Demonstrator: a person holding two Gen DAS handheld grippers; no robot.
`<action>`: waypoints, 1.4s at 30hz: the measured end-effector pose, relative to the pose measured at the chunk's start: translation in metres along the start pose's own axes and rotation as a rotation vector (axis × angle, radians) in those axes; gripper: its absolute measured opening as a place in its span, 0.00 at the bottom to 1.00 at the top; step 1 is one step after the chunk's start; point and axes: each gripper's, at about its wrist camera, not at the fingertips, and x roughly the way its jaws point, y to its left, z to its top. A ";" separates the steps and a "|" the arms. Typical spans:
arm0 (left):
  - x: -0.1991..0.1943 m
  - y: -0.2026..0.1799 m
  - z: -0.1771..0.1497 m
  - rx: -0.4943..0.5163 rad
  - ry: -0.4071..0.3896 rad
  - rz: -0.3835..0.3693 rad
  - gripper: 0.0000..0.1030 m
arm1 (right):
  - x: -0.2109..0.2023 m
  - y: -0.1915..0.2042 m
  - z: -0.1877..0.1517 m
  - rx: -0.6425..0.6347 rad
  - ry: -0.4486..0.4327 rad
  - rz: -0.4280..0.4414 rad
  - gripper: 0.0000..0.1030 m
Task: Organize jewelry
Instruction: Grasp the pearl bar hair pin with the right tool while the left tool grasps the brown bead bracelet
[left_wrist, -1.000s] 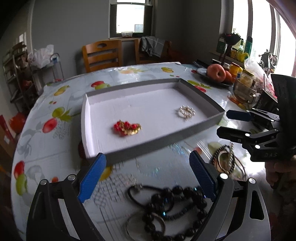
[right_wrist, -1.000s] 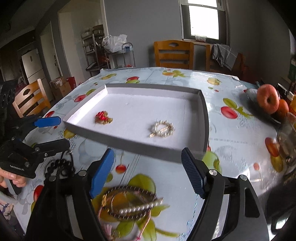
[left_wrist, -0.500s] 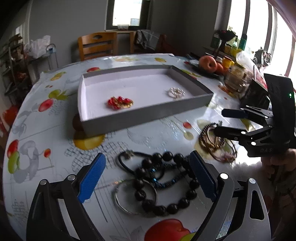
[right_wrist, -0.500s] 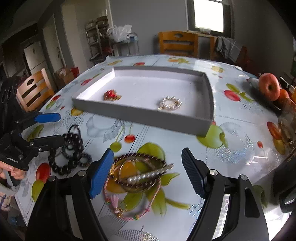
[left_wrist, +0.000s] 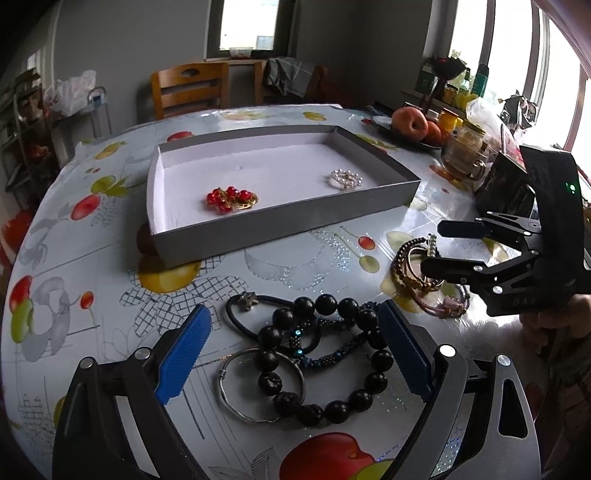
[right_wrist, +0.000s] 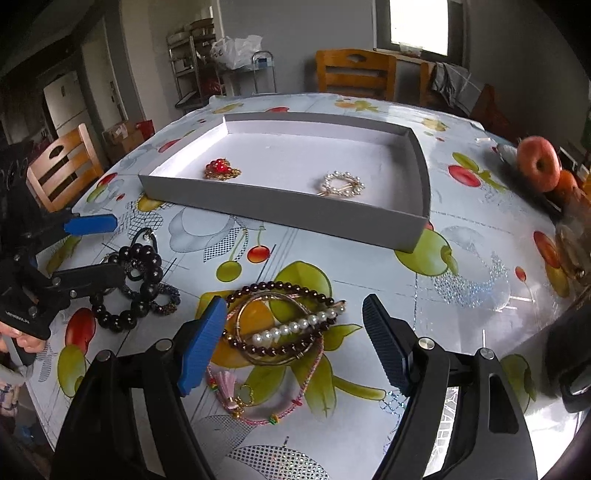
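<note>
1. Progress: 2 pieces lie in the grey tray, a red bead brooch and a pearl ring brooch. Judged from this, the task is at an early stage; most of the jewelry is still on the surface.
2. Left claw: wide open, gripping nothing. The black bead bracelet lies on the surface between and just ahead of its blue pads, tangled with a silver bangle, a dark beaded cord and a black hair tie.
3. Right claw: wide open, gripping nothing. A pile of bangles with a pearl hair clip lies between its pads; a pink cord bracelet lies beneath the pile, nearer the claw.
4. The tray stands well ahead of both claws, beyond both piles.
5. Remaining: both piles need moving to the tray.
</note>
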 end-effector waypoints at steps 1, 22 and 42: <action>0.000 0.000 0.000 0.001 0.000 -0.001 0.89 | 0.001 -0.001 0.000 0.004 0.005 0.002 0.72; 0.006 -0.046 0.016 0.090 0.001 -0.049 0.89 | -0.023 -0.017 0.006 0.069 -0.093 0.048 0.08; 0.045 -0.082 0.039 0.161 0.060 -0.134 0.69 | -0.051 -0.060 0.004 0.199 -0.205 0.018 0.06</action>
